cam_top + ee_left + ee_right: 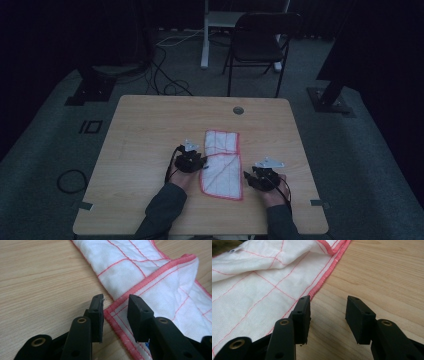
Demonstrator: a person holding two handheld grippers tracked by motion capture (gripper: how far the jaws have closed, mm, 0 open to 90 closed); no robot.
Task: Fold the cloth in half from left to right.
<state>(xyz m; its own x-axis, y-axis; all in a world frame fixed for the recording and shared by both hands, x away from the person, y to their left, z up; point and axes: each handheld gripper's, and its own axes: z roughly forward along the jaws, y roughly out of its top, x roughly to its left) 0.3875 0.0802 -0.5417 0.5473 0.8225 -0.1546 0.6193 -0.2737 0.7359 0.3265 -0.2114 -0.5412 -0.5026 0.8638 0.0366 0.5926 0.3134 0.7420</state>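
Both jaws gape: left gripper [115, 307] straddles the cloth [140, 272] hem mid-frame; right gripper [328, 310], lower centre, may close beside the edge and grab nothing.

Cloth [160, 287] runs off far and right edges in left gripper view; small round fitting [238, 110] on table's far side, possibly a grommet.
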